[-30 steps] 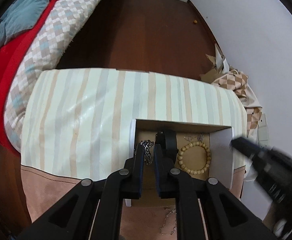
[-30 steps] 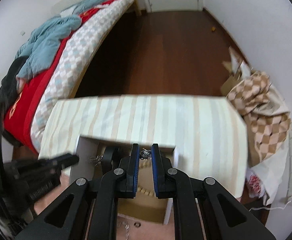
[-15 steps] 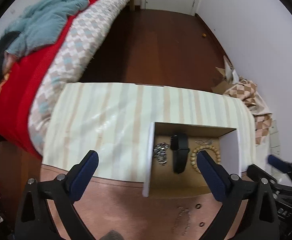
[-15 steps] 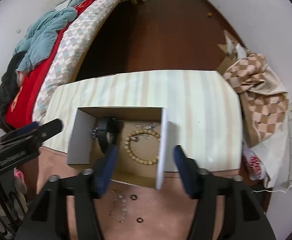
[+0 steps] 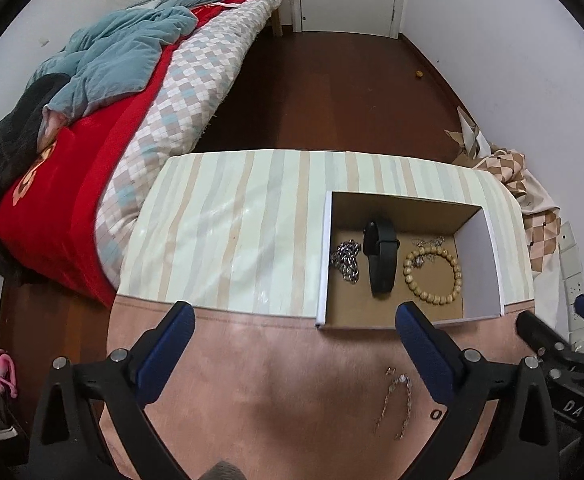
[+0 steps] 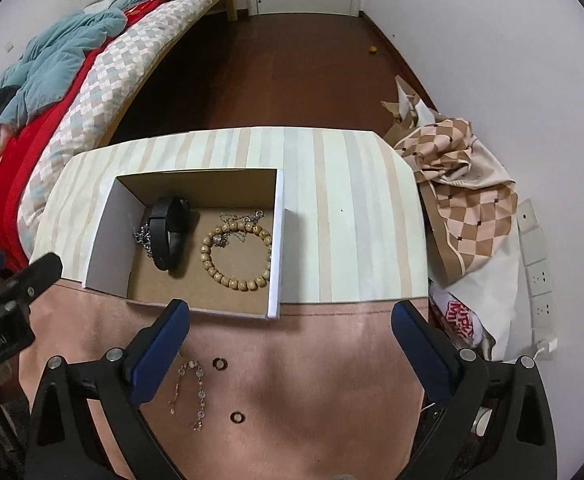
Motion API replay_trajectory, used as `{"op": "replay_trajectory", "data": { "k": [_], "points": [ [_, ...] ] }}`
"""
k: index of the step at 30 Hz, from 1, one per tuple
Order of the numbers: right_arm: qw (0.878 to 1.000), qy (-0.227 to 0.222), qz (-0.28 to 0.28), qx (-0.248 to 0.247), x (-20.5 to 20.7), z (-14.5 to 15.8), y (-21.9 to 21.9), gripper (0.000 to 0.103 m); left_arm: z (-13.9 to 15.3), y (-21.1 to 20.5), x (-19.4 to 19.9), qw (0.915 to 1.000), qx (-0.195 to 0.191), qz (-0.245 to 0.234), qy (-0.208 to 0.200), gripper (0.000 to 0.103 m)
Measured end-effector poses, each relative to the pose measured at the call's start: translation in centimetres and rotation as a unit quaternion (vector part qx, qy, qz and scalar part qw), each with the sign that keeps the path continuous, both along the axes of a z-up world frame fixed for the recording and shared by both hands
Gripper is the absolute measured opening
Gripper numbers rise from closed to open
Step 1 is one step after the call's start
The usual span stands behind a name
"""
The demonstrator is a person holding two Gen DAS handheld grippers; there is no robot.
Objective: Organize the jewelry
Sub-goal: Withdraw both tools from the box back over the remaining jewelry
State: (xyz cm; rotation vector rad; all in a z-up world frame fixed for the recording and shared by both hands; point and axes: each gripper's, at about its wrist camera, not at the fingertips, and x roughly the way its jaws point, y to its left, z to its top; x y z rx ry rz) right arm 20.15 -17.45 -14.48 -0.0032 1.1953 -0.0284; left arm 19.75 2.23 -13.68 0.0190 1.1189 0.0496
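Left gripper (image 5: 293, 322) is spread wide, nothing between its blue pads, hovering over the pink near end of the table (image 5: 252, 380). At its one o'clock sits the open cardboard box (image 5: 323, 256), resting across the line where the striped cloth (image 5: 232, 216) meets the pink surface. Inside, reading left to right: a silver chain (image 5: 347, 257) bunched against the left wall, a black wristband (image 5: 379, 254) lying lengthwise just beside it, then a wooden bead bracelet (image 5: 431, 266) with a thin silver necklace (image 5: 427, 245) tangled at its top edge. Outside the box, at five o'clock of it, a fine gold chain (image 5: 397, 400) lies loose on the pink surface, a small ring (image 5: 435, 415) just to its right.

Over to the right wrist view: right gripper (image 6: 290, 322) also gaping wide, holding nothing, the box's front right corner at its eleven o'clock. The gold chain lies just inside its left finger, with two small rings near it, one at the chain's one o'clock and one at its four o'clock. A bed (image 5: 92, 120) with a red cover lies far left.
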Motion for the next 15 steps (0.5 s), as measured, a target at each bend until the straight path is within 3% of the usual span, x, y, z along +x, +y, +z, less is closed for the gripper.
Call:
{"op": "replay_trajectory", "data": {
  "k": [15],
  "points": [
    [0.995,-0.099,-0.005,-0.017,-7.0,9.1,0.3,0.102,7.0,-0.5,-7.1,0.9966,-0.004,-0.003,-0.082,0.103]
  ]
}}
